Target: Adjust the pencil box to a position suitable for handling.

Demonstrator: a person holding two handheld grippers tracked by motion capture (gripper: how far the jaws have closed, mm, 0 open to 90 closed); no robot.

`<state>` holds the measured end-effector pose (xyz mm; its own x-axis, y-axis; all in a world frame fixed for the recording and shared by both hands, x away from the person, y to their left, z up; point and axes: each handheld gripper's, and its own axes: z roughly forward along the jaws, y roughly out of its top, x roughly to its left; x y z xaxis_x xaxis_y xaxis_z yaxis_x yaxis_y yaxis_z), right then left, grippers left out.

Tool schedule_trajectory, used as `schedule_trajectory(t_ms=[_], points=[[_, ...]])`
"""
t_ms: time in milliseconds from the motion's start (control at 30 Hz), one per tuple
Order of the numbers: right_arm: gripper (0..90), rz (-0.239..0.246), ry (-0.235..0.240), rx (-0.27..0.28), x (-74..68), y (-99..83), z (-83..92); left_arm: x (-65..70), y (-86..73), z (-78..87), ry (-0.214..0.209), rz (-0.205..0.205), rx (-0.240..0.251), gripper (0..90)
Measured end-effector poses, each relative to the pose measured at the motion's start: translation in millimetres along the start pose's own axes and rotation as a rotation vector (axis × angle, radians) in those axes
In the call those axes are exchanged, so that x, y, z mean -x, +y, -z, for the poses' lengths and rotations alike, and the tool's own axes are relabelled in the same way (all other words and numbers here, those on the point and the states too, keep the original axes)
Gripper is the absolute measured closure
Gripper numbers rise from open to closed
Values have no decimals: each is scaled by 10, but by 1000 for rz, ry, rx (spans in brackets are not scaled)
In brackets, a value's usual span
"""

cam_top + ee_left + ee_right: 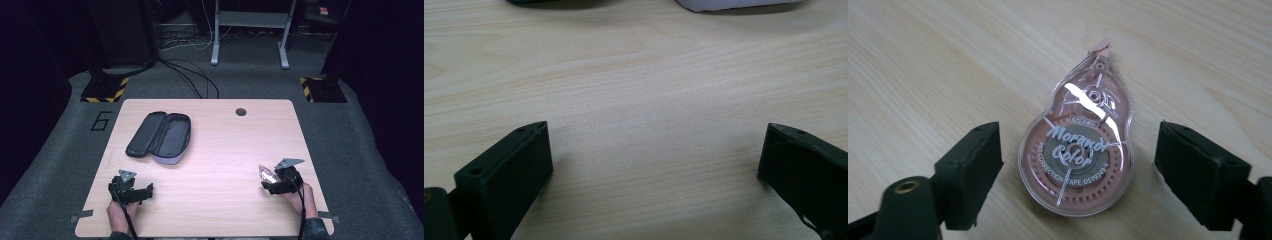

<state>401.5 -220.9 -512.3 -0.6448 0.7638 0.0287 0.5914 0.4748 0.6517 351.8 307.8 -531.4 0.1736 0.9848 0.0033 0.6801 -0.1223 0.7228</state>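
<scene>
A pink, clear-shelled correction tape dispenser (1078,155) lies flat on the wooden table (225,145), its tip pointing away from the camera. My right gripper (1078,145) is open, with a jaw on each side of the dispenser and a gap at both pads. In the high view the dispenser (267,174) sits near the table's right front, just ahead of my right gripper (267,184). My left gripper (148,190) rests at the left front, open with only bare wood between its jaws (656,137).
An open dark pencil case (160,135) with a pale lining lies at the back left of the table; its near edge (734,4) shows at the top of the left gripper view. A cable hole (241,111) sits near the far edge.
</scene>
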Motion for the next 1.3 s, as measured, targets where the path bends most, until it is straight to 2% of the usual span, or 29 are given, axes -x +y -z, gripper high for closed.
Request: schedule_trajectory(t_ms=[33, 167, 300, 333, 367, 433, 600, 633, 733, 833, 900, 933, 967, 1033, 1100, 1133, 1167, 1200, 1233, 1267, 1300], points=[[163, -25, -1, 29, -13, -12, 27, 2, -1, -1, -1, 2, 2, 9], [110, -95, -21, 75, -57, -66, 146, 0, 0, 1, -1, -1, -1, 10], [60, -166, -80, 121, -85, -240, 248, -1, 1, -1, -1, -2, 2, 10], [60, -166, -80, 121, -85, -240, 248, -1, 1, -1, -1, -2, 2, 10], [50, -203, -101, 127, -101, -363, 281, -1, 1, -1, -1, -2, 1, 10], [43, -224, -116, 122, -120, -443, 305, 1, 0, 0, -1, 3, 1, 9], [37, -227, -144, 118, -117, -577, 315, -10, 5, 0, 11, 17, 6, 19], [40, -231, -157, 123, -106, -588, 332, -22, 12, 3, 5, 39, 11, 24], [46, -228, -159, 125, -94, -596, 323, -23, 56, -6, 0, 61, 11, 24], [55, -208, -183, 114, -122, -585, 300, -12, 164, 0, -8, 80, 24, 24], [60, -211, -188, 115, -135, -586, 296, -4, 302, 0, -22, 89, 28, 24], [63, -204, -192, 108, -136, -585, 299, -4, 302, 0, -22, 89, 28, 24], [69, -202, -195, 116, -136, -587, 295, 10, 413, -11, -28, 99, 26, 23], [73, -205, -196, 114, -137, -586, 296, 30, 520, -31, -29, 112, 38, 25], [78, -205, -198, 120, -136, -588, 295, 43, 624, -70, -29, 120, 27, 27], [78, -205, -198, 120, -136, -588, 295, 43, 624, -70, -29, 120, 27, 27], [81, -198, -201, 112, -134, -587, 299, 57, 721, -128, -29, 120, 20, 29], [81, -198, -201, 112, -134, -587, 299, 57, 721, -128, -29, 120, 20, 31], [82, -198, -203, 111, -136, -587, 298, 79, 803, -187, -29, 130, 13, 32], [82, -198, -203, 111, -136, -587, 298, 79, 803, -187, -29, 130, 13, 33], [84, -202, -206, 114, -141, -588, 297, 101, 869, -227, -30, 131, 3, 34]])
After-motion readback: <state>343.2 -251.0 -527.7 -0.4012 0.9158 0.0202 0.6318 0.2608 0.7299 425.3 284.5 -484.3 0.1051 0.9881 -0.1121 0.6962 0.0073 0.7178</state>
